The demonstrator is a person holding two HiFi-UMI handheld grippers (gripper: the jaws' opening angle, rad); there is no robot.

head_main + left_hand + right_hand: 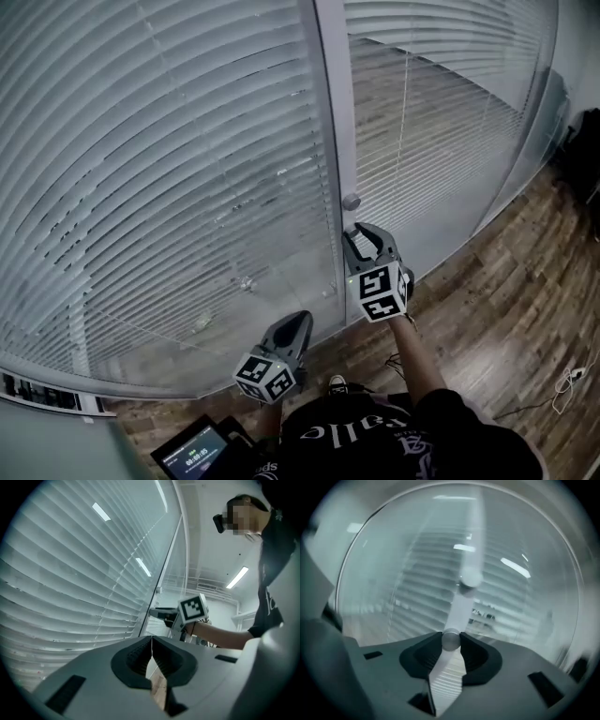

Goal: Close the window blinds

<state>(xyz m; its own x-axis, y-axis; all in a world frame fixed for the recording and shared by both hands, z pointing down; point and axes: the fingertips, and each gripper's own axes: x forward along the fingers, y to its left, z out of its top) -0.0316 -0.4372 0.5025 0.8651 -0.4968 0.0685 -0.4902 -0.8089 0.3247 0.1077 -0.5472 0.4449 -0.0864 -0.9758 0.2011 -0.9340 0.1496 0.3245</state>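
Grey slatted blinds [169, 187] hang behind glass on both sides of a vertical frame post [336, 122]. A small round knob [351, 201] sits on the post. In the right gripper view a round knob [451, 639] fills the gap between the tips of my right gripper [451, 638], touching both; a second round shape [471, 578] shows higher on the post. In the head view my right gripper [361, 231] points up at the post just under the knob. My left gripper [302, 319] hangs lower left, jaws together with nothing in them [152, 641].
Wooden floor [506, 309] runs along the glass at the right, with a white cable [567, 384] on it. A small lit screen [197, 455] is at the bottom left. A dark object [583, 159] stands at the far right edge.
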